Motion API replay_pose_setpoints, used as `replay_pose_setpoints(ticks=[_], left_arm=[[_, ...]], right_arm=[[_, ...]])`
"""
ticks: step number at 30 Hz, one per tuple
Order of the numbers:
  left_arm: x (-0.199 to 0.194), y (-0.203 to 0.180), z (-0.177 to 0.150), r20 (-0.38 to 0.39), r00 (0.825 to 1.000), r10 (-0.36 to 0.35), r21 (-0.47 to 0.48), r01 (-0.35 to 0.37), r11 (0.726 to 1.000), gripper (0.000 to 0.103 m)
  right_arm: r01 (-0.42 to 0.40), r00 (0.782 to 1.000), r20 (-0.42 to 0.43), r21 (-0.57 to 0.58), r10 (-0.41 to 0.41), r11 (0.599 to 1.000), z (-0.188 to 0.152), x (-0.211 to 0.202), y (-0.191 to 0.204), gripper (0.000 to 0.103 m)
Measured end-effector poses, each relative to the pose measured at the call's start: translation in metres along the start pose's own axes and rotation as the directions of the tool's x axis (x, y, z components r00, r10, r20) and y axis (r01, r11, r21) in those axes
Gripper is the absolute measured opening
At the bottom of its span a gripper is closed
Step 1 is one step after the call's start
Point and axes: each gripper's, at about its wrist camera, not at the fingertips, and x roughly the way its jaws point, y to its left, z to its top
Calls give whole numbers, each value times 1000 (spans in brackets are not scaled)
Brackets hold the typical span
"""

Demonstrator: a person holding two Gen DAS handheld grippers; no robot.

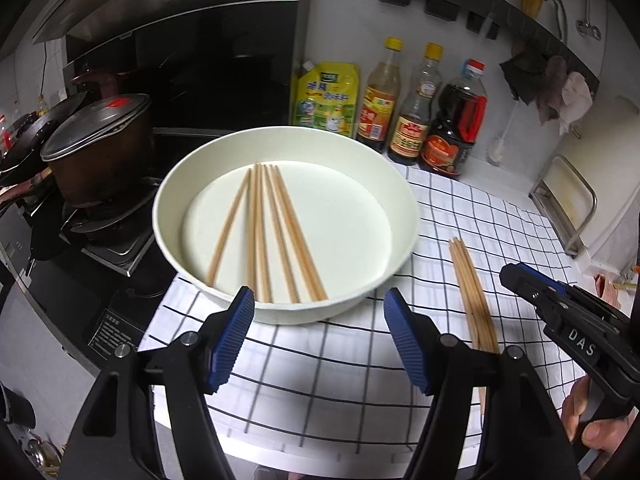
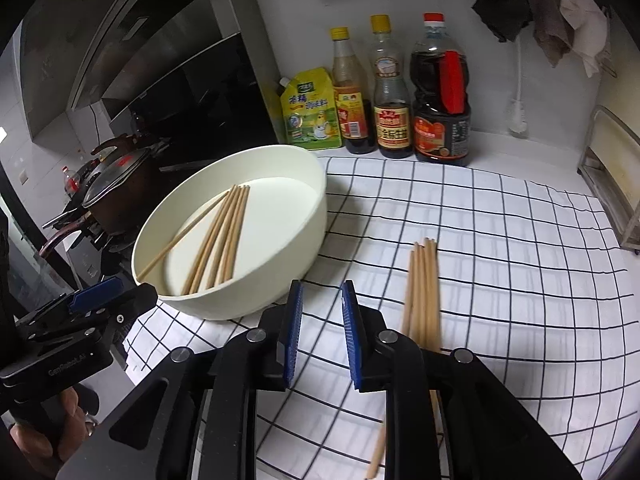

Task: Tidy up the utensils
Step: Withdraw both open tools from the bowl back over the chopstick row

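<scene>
A white round bowl [image 1: 360, 300] stands on a checked cloth [image 1: 320, 360] and holds several wooden chopsticks [image 1: 272, 232] lying loose on its bottom. More chopsticks [image 1: 472, 292] lie bundled on the cloth to the right of the bowl. My left gripper [image 1: 320, 300] is open and empty, just in front of the bowl's near wall. My right gripper [image 2: 322, 292] is open by a narrow gap with nothing between its pads. It hovers over the cloth, left of the loose bundle [image 2: 422, 288], whose near ends pass under its right finger. The bowl [image 2: 296, 240] is to its left.
Three sauce bottles [image 2: 440, 92] and a yellow pouch [image 2: 310, 112] line the back wall. A lidded pot [image 1: 96, 140] sits on the stove to the left. At the right edge is a metal rack [image 2: 612, 184], with rags [image 2: 560, 16] hanging above it. A hand [image 1: 592, 420] holds the right gripper.
</scene>
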Motion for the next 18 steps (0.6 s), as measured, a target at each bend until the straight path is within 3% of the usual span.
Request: replay_pose_setpoints(ticks=[18], left_arm=[[27,-60,-22,-56,998,-18,45,21,999,66]], right_arm=[[51,999,10,85,-52,995,-18,-3,-78,25]])
